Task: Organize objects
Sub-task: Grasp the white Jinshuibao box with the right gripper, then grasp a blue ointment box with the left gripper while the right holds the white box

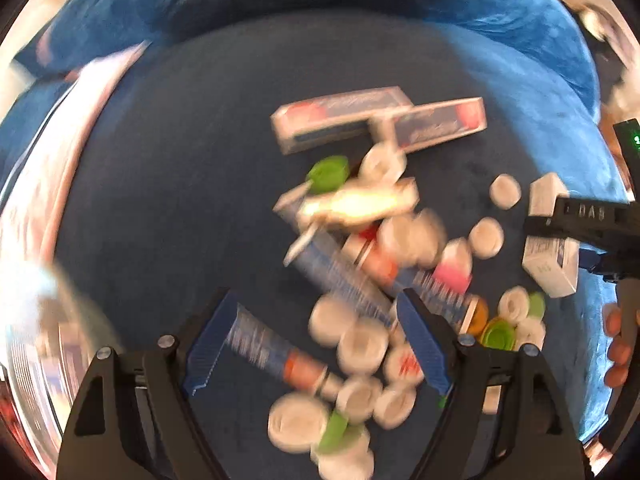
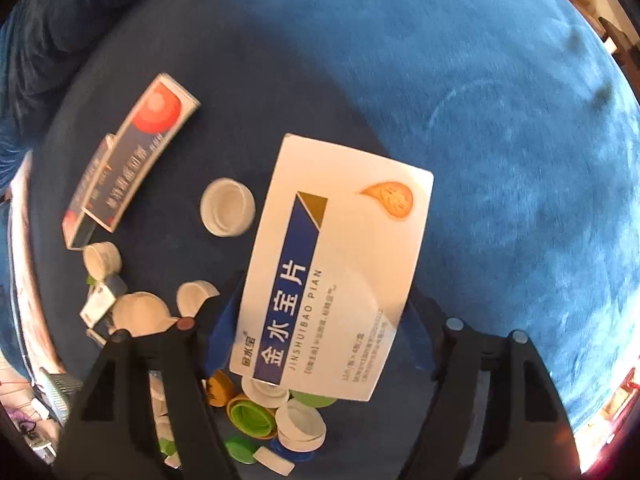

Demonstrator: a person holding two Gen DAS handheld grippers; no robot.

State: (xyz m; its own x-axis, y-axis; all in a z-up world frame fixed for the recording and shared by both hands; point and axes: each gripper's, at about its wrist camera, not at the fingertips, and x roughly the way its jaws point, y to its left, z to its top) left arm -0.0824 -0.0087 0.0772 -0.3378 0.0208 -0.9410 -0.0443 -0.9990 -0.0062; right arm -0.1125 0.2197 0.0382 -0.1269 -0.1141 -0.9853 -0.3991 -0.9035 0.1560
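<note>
The right gripper [image 2: 320,344] points down with its black jaws spread around a flat white cardboard box [image 2: 336,268], glossy, with a blue diagonal band and an orange teardrop mark; whether the blue ribbed pads press its edges cannot be told, since the box hides them. Below the box lie round plastic bottle caps [image 2: 276,420], white, green and yellow, partly cut off by the jaws. Left of the box rests an upturned white cap [image 2: 227,207], and beyond it two long cartons [image 2: 128,160] with red discs. The left gripper [image 1: 316,344] stands wide open over a blurred heap left of the box; a smeared tube [image 1: 276,354] lies between its fingers, untouched. All sits on blue velvety fabric [image 2: 500,140]
</note>
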